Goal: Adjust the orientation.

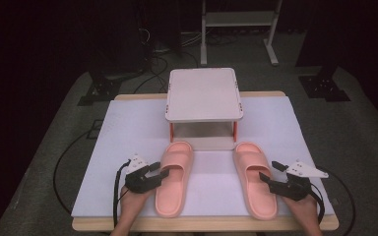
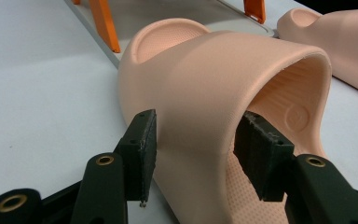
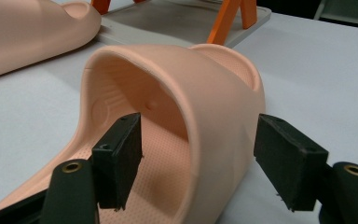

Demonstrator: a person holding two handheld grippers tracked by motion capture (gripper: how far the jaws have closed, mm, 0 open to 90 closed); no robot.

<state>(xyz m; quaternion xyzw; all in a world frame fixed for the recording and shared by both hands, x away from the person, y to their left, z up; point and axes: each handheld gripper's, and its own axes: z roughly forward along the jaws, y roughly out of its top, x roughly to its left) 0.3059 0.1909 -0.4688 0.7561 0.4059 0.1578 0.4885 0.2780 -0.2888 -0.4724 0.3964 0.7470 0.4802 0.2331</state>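
On the left of the white table (image 1: 128, 123), the left gripper (image 1: 158, 173) sits at the outer side of the left slipper (image 1: 173, 178), which lies flat on the near part of the table with its toe pointing away toward the small rack (image 1: 204, 93). In the left gripper view, the left gripper (image 2: 193, 149) has its jaws apart, standing on either side of the slipper's (image 2: 205, 70) strap edge: one jaw is outside the strap, just beside or barely touching its wall, and the other is inside the opening above the dotted footbed. The jaws are not pressed together on the strap. The person's left hand (image 1: 134, 201) holds this gripper from the near edge of the table.

In the middle, farther back, the rack stands with a pale flat top on orange legs (image 1: 171, 132), and the toes of both slippers lie just in front of its lower shelf.

On the right, the right slipper (image 1: 255, 179) lies flat too, roughly parallel to the left one and well apart from it. The right gripper (image 1: 268, 178) comes at its outer side, held by the right hand (image 1: 302, 209). In the right gripper view, the right gripper (image 3: 198, 158) is spread wide around the strap of the slipper (image 3: 214, 93): one jaw is inside the opening over the footbed, the other outside with a clear gap to the strap wall.
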